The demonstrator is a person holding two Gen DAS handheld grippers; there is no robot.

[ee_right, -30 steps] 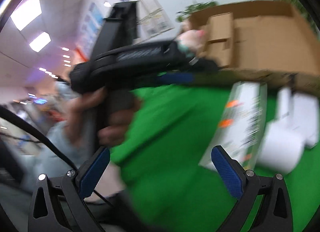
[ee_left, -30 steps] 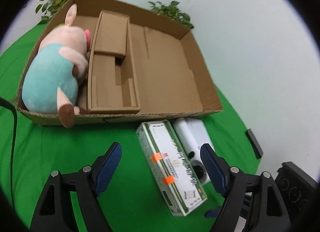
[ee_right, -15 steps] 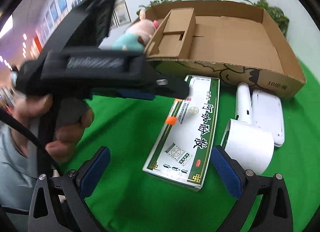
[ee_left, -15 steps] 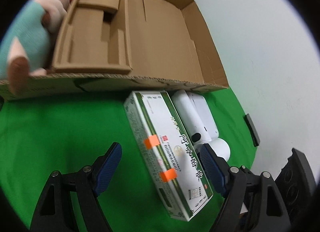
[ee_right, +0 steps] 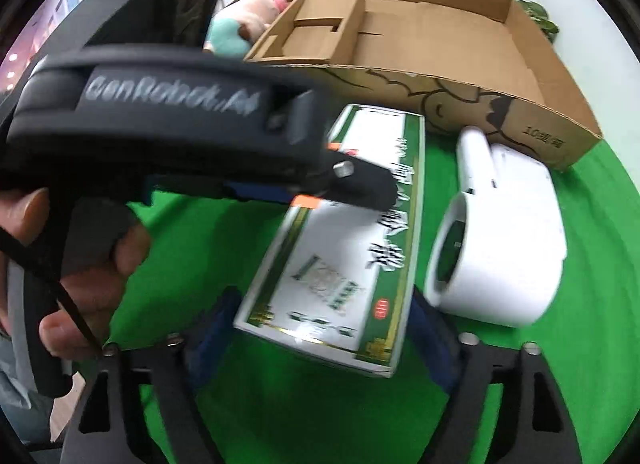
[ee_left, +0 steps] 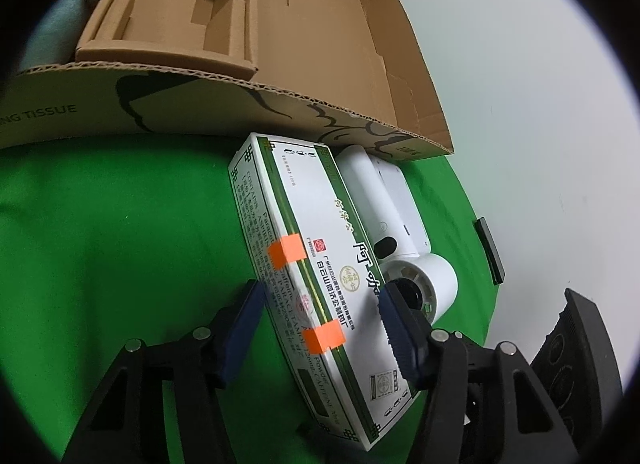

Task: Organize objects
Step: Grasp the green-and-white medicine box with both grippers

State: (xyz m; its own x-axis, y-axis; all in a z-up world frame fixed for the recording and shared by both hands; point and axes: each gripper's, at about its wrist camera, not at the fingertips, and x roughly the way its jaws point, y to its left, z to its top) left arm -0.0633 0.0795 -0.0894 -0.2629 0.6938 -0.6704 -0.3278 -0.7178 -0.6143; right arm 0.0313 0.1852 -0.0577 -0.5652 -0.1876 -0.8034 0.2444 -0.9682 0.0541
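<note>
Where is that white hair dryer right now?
The hair dryer lies on the green cloth, to the right of the medicine box in both views, just in front of the cardboard box.

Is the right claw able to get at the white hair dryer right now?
Probably not directly: the right claw straddles the near end of the green and white box, its jaws just closing there. The hair dryer lies beside it, uncovered.

A green cloth point(ee_left: 100, 224) is spread beneath and ahead of the jaws. A small black bar point(ee_left: 490, 250) is seen at its edge, right of the jaws. Leafy plants point(ee_right: 536, 20) are glimpsed far beyond them, against a white wall point(ee_left: 520, 64).
</note>
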